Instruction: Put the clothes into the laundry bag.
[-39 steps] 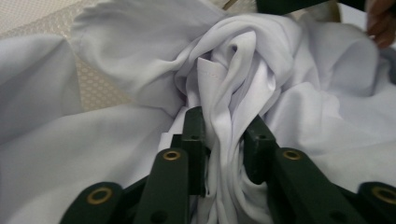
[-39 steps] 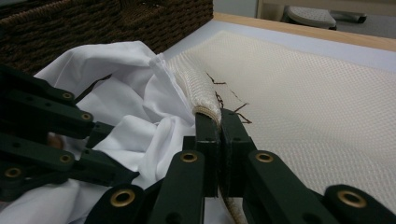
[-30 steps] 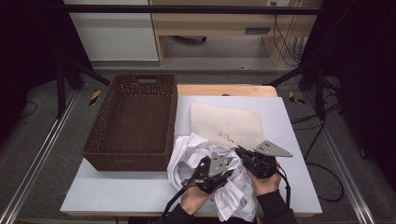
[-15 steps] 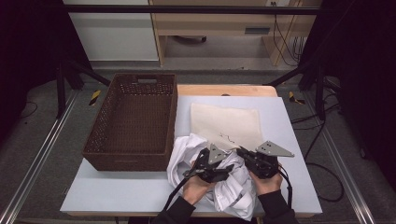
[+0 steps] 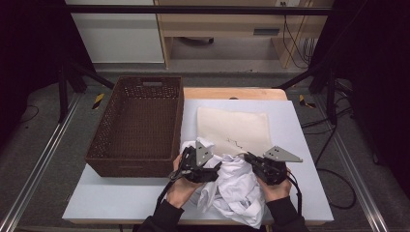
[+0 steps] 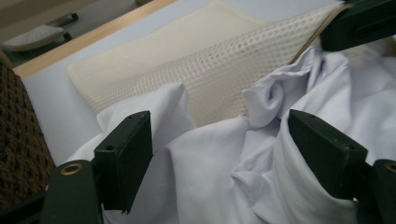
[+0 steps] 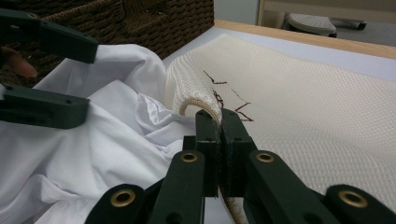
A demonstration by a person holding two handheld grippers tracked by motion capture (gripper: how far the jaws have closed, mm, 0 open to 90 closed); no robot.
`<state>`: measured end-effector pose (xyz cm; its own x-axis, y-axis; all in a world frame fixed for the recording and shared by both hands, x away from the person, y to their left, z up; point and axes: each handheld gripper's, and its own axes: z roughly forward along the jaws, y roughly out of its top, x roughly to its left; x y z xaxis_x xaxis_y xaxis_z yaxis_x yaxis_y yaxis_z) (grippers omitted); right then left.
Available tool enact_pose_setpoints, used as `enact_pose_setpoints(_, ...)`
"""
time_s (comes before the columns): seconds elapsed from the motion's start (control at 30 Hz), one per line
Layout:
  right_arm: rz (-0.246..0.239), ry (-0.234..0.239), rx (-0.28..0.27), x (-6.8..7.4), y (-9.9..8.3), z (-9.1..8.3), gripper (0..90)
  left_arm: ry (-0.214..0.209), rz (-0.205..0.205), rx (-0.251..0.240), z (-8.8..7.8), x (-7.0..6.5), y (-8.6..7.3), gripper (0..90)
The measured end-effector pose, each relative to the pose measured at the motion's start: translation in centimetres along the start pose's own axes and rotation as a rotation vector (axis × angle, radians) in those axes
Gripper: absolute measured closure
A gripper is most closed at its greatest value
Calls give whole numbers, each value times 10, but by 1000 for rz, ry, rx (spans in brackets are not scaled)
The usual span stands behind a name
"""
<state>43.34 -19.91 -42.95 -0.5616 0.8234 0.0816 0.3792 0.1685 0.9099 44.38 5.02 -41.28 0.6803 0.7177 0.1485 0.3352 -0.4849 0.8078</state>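
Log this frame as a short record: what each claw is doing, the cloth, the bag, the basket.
left claw: jaws just opened, apart over the white cloth, not pressing it
right claw: shut on the mesh bag's near edge, lifting it
white cloth: crumpled at the table's near edge, at the bag's mouth
mesh bag: cream, flat on the table beyond the cloth
basket: brown wicker, left of the bag
table: pale grey top

Smooth white cloth garment (image 5: pixel 237 188), cream open-weave mesh bag (image 5: pixel 234 128), rough brown wicker basket (image 5: pixel 138 123), matt blk plastic fingers (image 6: pixel 125 156).
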Motion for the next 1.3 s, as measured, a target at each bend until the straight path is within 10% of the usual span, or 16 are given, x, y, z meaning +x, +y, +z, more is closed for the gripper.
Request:
enact_pose_setpoints(0.1,0,0,1,0,0,0,877,16,-24,47,12,5,-2,194)
enact_pose_setpoints(0.2,-2,1,2,0,0,1,876,-70,-98,47,19,13,-7,222)
enact_pose_setpoints(0.57,-8,6,24,2,-1,5,876,-222,-150,131,47,14,-20,643)
enact_pose_setpoints(0.73,-7,3,26,2,-1,5,878,-215,-101,92,35,9,-17,823)
enact_pose_setpoints(1.03,8,1,-3,2,2,0,881,-249,-25,-80,1,-31,1,844)
enact_pose_setpoints(1.3,-3,15,-22,6,4,-2,881,-238,7,-60,30,-61,13,843)
